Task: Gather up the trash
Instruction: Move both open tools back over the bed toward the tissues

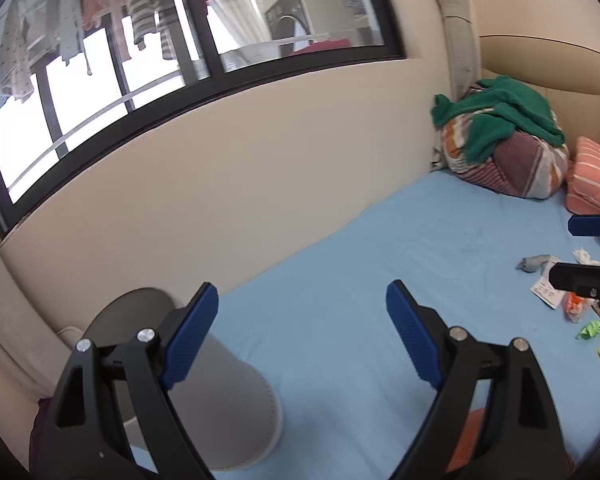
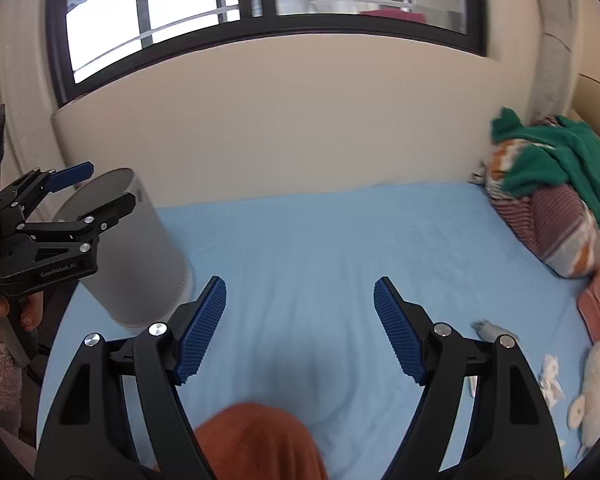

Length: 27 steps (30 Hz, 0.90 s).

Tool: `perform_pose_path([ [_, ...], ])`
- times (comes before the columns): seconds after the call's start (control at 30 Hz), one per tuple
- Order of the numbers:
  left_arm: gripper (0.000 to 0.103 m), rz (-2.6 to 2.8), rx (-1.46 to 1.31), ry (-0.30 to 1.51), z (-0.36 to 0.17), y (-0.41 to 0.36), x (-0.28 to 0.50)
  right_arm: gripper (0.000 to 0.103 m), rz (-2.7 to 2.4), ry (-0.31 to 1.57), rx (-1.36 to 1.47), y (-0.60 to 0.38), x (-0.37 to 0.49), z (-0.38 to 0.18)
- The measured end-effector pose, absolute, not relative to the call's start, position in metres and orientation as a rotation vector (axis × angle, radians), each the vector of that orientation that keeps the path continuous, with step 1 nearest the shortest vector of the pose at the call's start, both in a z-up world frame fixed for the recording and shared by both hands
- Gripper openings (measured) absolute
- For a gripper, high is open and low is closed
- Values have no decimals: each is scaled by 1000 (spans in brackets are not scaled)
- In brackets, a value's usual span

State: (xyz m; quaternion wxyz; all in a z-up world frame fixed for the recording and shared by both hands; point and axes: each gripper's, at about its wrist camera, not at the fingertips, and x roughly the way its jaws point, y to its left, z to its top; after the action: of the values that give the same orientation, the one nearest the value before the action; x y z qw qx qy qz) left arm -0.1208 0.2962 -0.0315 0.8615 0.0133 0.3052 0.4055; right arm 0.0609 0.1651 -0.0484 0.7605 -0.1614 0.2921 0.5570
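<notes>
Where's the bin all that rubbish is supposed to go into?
The grey bin stands on the blue bed sheet at the left, close to the cream wall under the window, right beside the left gripper.

Open blue bed [image 2: 300, 240] ahead of both grippers, clutter only at the edges.

The middle of the bed lay bare from the wall [image 2: 280, 132] to the near edge, giving wide passage. A grey cylindrical bin [image 2: 140, 256] stood at the left edge, close beside the left gripper [image 1: 300, 336]. A pile of bedding under a green cloth [image 1: 504, 116] and an orange striped pillow [image 1: 592, 180] blocked the far right corner. Scraps of trash [image 1: 540, 264] lay scattered on the right, by the right gripper [image 2: 300, 328]. An orange-clad shape [image 2: 256, 440] rose at the near edge.
</notes>
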Motion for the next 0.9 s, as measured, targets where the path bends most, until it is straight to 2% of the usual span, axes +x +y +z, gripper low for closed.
perform_pose_path([
  [0.5,86,269,130,627,-68,88,68,73,524,678,-242,-116,189,-99],
  [0.9,86,-26,193,721,-136,-61,181,73,233,792,-134,-274,256,-171],
])
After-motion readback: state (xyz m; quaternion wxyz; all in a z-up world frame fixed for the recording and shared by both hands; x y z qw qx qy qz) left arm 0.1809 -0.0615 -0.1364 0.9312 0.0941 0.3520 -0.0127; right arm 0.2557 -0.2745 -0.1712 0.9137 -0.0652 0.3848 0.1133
